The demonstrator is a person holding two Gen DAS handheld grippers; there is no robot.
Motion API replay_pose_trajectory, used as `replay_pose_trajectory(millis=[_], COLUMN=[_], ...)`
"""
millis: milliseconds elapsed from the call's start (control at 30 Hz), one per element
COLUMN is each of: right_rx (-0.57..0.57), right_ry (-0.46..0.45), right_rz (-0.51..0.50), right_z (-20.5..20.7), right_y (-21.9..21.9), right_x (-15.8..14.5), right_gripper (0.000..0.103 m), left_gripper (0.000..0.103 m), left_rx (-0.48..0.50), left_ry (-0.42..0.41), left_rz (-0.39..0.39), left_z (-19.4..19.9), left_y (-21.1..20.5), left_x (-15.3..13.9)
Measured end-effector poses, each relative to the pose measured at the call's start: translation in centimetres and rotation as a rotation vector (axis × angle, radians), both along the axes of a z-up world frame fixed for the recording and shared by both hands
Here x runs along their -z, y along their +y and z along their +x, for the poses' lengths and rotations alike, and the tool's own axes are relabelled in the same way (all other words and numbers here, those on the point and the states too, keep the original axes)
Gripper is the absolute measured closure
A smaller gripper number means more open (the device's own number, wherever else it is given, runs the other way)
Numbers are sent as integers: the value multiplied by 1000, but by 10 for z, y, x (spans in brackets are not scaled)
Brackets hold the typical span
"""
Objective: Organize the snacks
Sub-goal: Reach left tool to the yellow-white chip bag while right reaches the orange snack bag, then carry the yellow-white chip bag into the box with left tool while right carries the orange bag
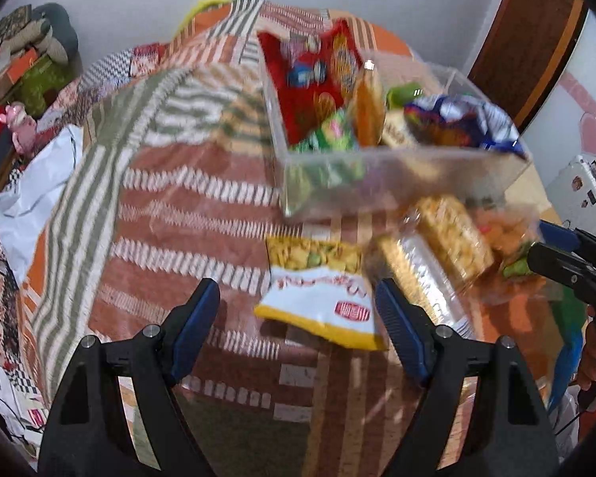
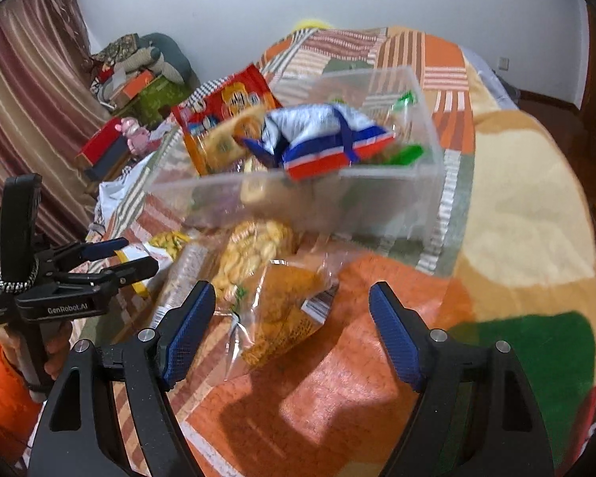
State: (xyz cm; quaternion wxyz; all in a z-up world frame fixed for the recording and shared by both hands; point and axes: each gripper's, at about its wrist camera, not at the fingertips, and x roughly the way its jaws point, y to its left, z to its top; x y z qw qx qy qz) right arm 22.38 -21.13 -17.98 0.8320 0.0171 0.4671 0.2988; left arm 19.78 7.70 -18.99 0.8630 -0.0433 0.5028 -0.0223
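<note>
A clear plastic bin (image 1: 397, 177) (image 2: 429, 183) sits on the bed and holds several snack packs, among them a red bag (image 1: 310, 75) (image 2: 222, 99) and a blue-and-white bag (image 1: 465, 119) (image 2: 322, 135). In front of it lie a white-and-yellow snack pack (image 1: 322, 298) (image 2: 167, 244), a clear pack of crackers (image 1: 453, 238) (image 2: 250, 254) and a clear bag of orange snacks (image 2: 286, 314). My left gripper (image 1: 298, 318) (image 2: 115, 258) is open and empty just before the white-and-yellow pack. My right gripper (image 2: 290, 318) (image 1: 552, 246) is open and empty over the orange snack bag.
A patchwork quilt (image 1: 186, 214) covers the bed; an orange, green and cream blanket (image 2: 516, 238) lies to the right. White cloth (image 1: 28, 198) and clutter with a pink toy (image 1: 20, 123) sit at the left. A wooden door (image 1: 528, 39) stands at the far right.
</note>
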Motion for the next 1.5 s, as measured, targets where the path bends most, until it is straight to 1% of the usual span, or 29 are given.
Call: replay_pose_trajectory(millis=[133,200,267,300,333,367,400,433,467,500,667,767,900,1067,1267,1500], right_rx=[3,2,0,-3,-11,-17,-24,-33,-37,-41,-40,-28,-10,18,53,78], right_ry=[10,17,31,37,43,43,40,34,25,17,-13,-32,-51,-90,-148,-219], right_rz=[-14,-1,23,35,49,53,53,47,39,33,11,3,10,21,53,81], right_z=[4,5,7,6,7,6,5,3,1,0,-5,-7,-10,-15,-15,-6], right_y=[4,3,3,3,2,2,3,5,7,8,6,1,-9,-19,-30,-34], right_x=[11,13,15,16,16,16,16,15,14,14,10,5,-5,-19,-41,-65], right_gripper=[26,26,31,35,40,43,48,50,50,51,55,55,55,55,55,55], left_gripper=[22,22,22,23,26,29,38,47,51,54,56,56,59,59,60,60], left_rx=[17,22,17,17,19,21,29,45,66,75,95,90,86,85,78,61], left_ry=[25,30,13,2,-10,-17,-27,-35,-41,-44,-59,-74,-105,-152,-219,-296], left_rz=[8,12,25,34,41,41,43,50,53,54,58,51,41,41,24,4], left_z=[5,8,9,9,9,8,8,8,7,6,-3,-10,-24,-35,-38,-21], left_y=[-2,-4,-4,-5,-6,-7,-8,-10,-12,-16,-19,-18,-18,-20,-19,-17], left_x=[14,21,24,25,26,25,25,25,24,23,18,9,-8,-30,-56,-86])
